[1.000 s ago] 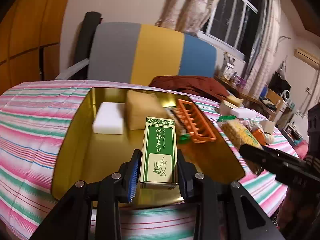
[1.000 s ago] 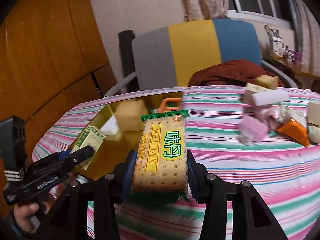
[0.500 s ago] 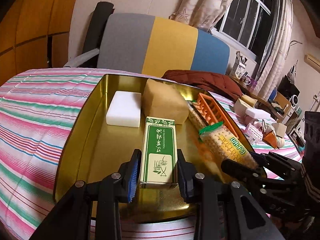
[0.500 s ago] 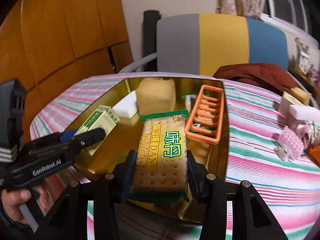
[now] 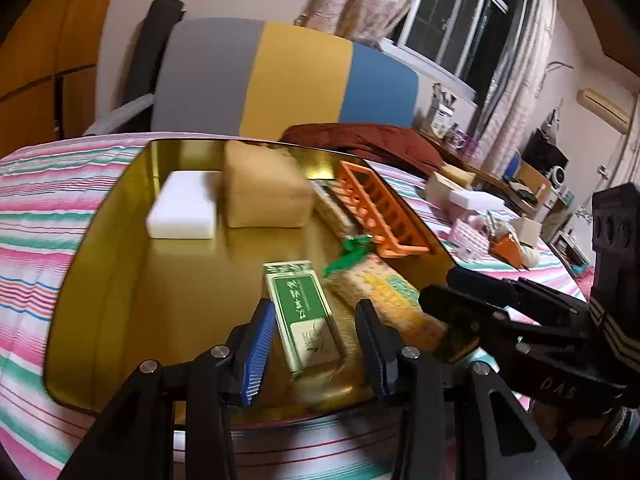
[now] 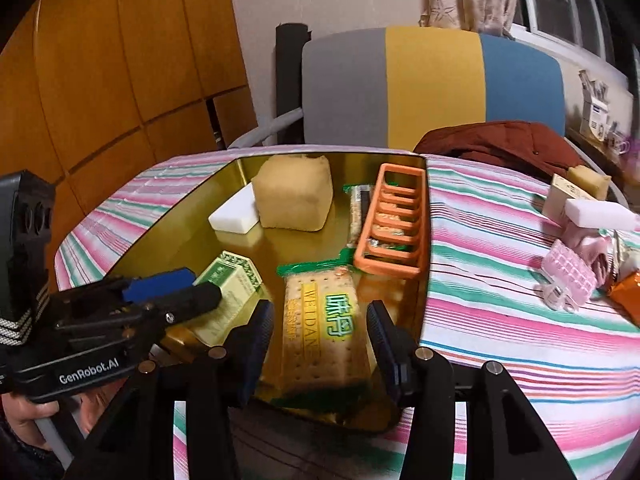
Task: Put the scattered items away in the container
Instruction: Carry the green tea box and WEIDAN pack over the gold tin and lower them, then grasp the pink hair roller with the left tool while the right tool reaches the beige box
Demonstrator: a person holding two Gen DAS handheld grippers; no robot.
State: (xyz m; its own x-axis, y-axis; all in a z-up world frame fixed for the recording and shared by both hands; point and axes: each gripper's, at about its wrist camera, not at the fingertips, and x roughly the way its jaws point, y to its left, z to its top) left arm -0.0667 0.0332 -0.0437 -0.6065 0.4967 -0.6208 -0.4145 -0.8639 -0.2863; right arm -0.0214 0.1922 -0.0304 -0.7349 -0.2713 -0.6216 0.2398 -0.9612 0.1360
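Observation:
A gold tin tray (image 5: 100,240) (image 6: 420,240) lies on the striped cloth. In it are a white block (image 5: 182,210), a tan sponge (image 5: 264,190), an orange rack (image 5: 380,212) and a cracker pack under it. My left gripper (image 5: 316,340) is open; the green tea box (image 5: 306,312) lies loose in the tray between its fingers. My right gripper (image 6: 320,340) is open; the WEIDAN cracker pack (image 6: 324,328) lies in the tray between its fingers. The tea box also shows in the right wrist view (image 6: 232,280).
Scattered items lie on the cloth to the right: a pink clip (image 6: 568,280), a white block (image 6: 600,214), a cream box (image 6: 560,196), an orange packet (image 6: 628,296). A striped chair back (image 6: 432,88) and a brown garment (image 6: 500,144) stand behind the table.
Both grippers have opened. The tea box and the cracker pack have dropped out of the fingers into the tray, side by side.

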